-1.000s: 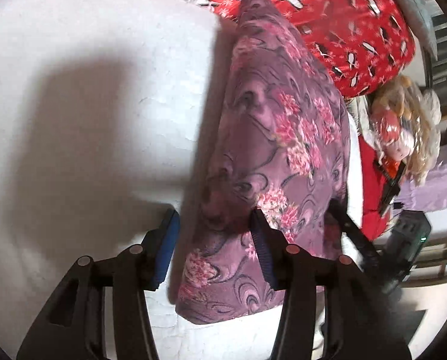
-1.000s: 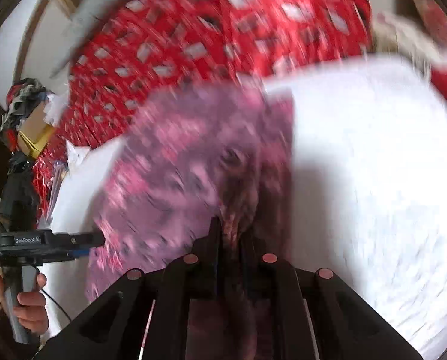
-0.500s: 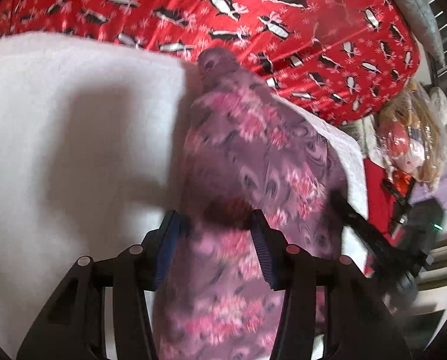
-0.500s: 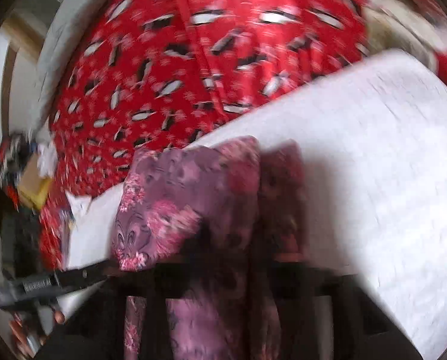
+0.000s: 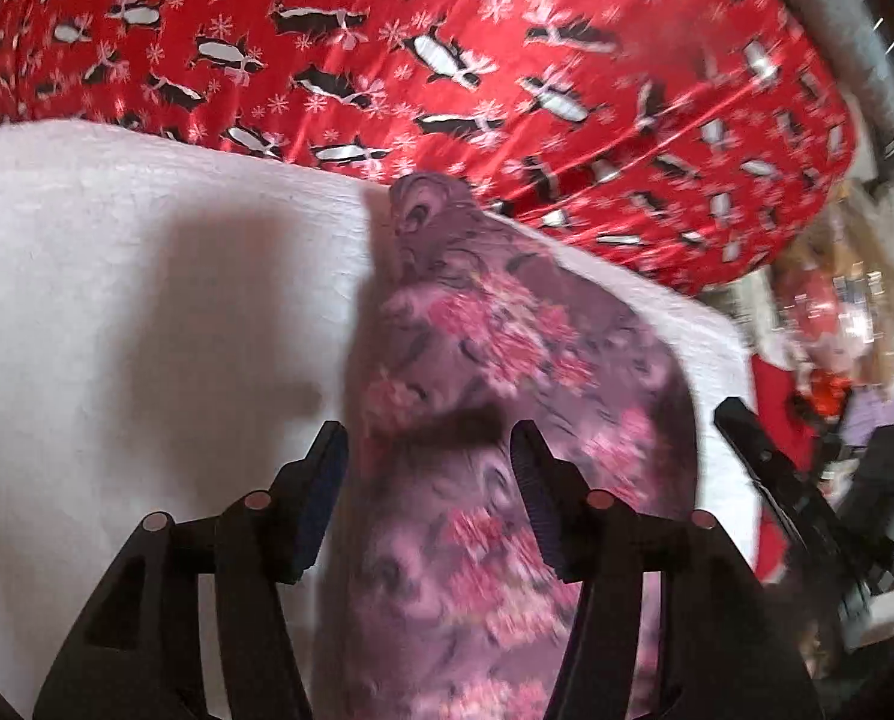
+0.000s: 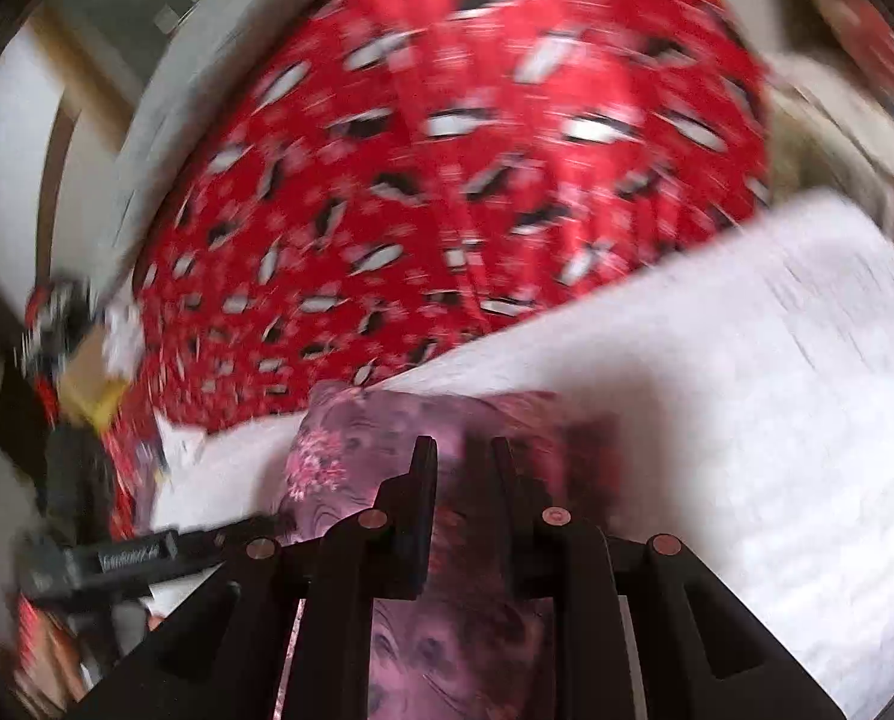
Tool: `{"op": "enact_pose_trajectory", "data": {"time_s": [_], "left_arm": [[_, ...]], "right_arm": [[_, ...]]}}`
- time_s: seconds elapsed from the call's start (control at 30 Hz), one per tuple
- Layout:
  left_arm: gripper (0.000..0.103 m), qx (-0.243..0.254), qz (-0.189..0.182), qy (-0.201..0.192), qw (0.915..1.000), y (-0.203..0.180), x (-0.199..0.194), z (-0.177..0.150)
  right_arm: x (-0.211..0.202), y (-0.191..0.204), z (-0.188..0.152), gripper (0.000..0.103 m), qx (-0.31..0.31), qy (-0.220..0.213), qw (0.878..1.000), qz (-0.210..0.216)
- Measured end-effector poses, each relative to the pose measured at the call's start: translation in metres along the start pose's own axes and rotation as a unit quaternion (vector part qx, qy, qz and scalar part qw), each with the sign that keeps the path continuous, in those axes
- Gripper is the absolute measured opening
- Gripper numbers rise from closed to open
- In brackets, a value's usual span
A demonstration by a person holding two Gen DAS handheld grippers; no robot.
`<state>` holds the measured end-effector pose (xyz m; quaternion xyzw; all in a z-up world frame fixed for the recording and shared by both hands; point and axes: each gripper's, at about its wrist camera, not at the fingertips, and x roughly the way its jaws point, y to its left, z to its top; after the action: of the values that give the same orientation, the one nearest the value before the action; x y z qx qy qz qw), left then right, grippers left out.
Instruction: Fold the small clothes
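A purple garment with pink flowers [image 5: 495, 372] lies on the white cloth surface [image 5: 147, 330], one end folded back toward me. My left gripper [image 5: 426, 456] is open, its jaws on either side of the garment's raised fold. In the right wrist view my right gripper [image 6: 462, 456] has its jaws nearly together with the purple garment [image 6: 351, 450] between them; the view is blurred. The right gripper's black body [image 5: 771, 480] shows in the left wrist view, and the left gripper's body [image 6: 147, 552] in the right wrist view.
A red blanket with black-and-white penguins [image 5: 447, 72] lies behind the white cloth and also shows in the right wrist view [image 6: 447, 180]. Bags and clutter [image 5: 837, 312] sit at the right. A yellow box and dark items [image 6: 81, 372] stand at the left.
Both grippers moved forward along the garment toward the red blanket. The near part of the garment has been carried over onto itself. The left jaws stay open.
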<state>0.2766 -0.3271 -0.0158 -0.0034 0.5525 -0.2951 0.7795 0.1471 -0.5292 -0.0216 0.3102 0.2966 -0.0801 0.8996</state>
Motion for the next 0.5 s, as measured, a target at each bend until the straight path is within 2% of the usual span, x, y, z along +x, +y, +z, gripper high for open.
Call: {"op": "enact_pose_trajectory", "data": {"time_s": [0.07,0.1,0.13,0.23,0.27,0.33,0.4,0.43,0.5], "left_arm": [[0.058,-0.007,0.026,0.024,0.9994,0.0,0.022,0.002],[0.063,-0.013,0.022,0.03,0.9992,0.002,0.027,0.003],[0.063,-0.019,0.015,0.029,0.9993,0.005,0.027,0.004],[0.062,-0.024,-0.001,0.039,0.9989,0.009,0.011,0.005],[0.062,-0.018,-0.014,0.038,0.999,0.01,-0.001,0.0],[0.062,-0.008,-0.027,0.03,0.9992,0.011,-0.02,-0.013],[0.062,0.004,-0.035,0.019,0.9992,0.013,-0.036,-0.041],[0.063,0.007,-0.032,0.018,0.9993,0.015,-0.04,-0.052],[0.065,0.023,-0.005,0.022,0.9995,0.013,-0.032,-0.073]], "right_arm": [[0.018,0.006,-0.001,0.015,-0.033,0.02,0.999,-0.027],[0.035,0.005,-0.006,0.011,-0.046,0.051,0.996,-0.065],[0.055,-0.002,-0.012,0.012,-0.053,0.099,0.988,-0.104],[0.043,-0.001,-0.011,0.012,-0.057,0.076,0.991,-0.095],[0.034,-0.002,-0.011,0.017,-0.052,0.076,0.991,-0.096],[0.012,-0.001,-0.014,0.02,-0.052,0.069,0.995,-0.056],[-0.009,-0.001,-0.024,0.026,-0.058,0.079,0.995,-0.008],[-0.015,-0.002,-0.027,0.03,-0.06,0.082,0.995,0.003],[-0.024,-0.005,-0.051,0.029,-0.078,0.095,0.992,0.009]]}}
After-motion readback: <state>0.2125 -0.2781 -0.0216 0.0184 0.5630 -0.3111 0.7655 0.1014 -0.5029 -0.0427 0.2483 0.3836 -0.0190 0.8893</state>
